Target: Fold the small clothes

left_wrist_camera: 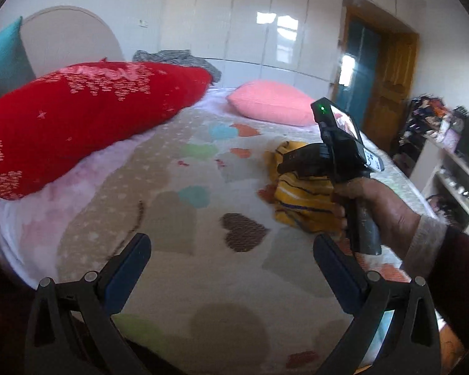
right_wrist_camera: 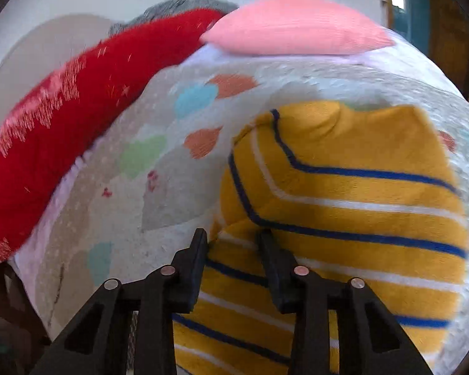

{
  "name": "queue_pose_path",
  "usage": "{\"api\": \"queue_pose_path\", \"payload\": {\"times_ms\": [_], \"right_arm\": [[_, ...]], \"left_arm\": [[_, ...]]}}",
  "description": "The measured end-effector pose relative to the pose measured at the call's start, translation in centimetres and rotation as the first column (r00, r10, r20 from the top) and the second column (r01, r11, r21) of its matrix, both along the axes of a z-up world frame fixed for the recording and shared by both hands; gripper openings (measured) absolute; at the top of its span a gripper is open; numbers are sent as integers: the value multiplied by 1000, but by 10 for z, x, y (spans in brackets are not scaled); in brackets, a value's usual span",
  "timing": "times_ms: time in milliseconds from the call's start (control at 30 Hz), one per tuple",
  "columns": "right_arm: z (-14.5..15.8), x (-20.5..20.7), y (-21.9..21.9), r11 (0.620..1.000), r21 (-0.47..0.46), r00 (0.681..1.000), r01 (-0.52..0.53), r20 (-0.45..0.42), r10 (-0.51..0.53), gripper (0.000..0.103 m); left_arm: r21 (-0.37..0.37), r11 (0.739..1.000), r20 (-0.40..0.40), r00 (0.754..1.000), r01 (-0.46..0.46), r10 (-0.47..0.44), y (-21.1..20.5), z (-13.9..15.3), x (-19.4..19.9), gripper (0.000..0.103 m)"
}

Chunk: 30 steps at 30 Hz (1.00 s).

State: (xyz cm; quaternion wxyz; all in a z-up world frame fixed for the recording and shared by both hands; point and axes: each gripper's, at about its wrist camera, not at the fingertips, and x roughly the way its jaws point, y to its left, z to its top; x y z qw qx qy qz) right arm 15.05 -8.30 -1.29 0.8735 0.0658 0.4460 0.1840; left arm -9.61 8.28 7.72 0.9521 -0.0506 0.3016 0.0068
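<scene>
On the bed, in the left wrist view: left gripper spread to full width over the heart-patterned bedspread, nothing between the blue pads, no cloth touched. Ahead and to the right, a yellow striped garment, bunched into a lump on the bedspread. Just in front of it, the right gripper, held by a hand with a pale cuff and dark sleeve, tips lost against the cloth. Farther off, a red pillow along the left side, a pink pillow near the head of the bed, grey cloth behind the red one, cluttered shelves at the far right.

In the right wrist view: jaws about half parted, tips down at the near left part of the garment, yellow fabric rising between them. Pads pressing or only straddling a fold — cannot tell; blur hides the contact. Garment mostly right of centre, near part already doubled over, navy and white stripes bent at the crease.

Judged from the look: light, soft, fleecy, limp, not fragile, likely to sag and slide when lifted by one point only. Best taken at a hem or corner edge, both layers pinched together, second grip on the opposite corner to keep the fold square.
</scene>
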Motion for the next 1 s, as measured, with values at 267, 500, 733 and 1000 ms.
{"api": "queue_pose_path", "payload": {"times_ms": [267, 500, 733, 1000], "right_arm": [[41, -88, -12, 990, 55, 980, -133, 157, 123, 56], [15, -193, -85, 996, -73, 977, 55, 212, -38, 61], [-1, -260, -119, 957, -216, 955, 192, 265, -131, 72], [-12, -256, -132, 957, -152, 951, 248, 228, -210, 77]], "left_arm": [[59, 996, 40, 997, -65, 63, -1, -1, 0, 103], [91, 994, -23, 998, 54, -52, -47, -2, 7, 103], [147, 976, -97, 984, 161, -148, -101, -10, -2, 103], [168, 967, -167, 972, 193, -165, -118, -26, 2, 103]]}}
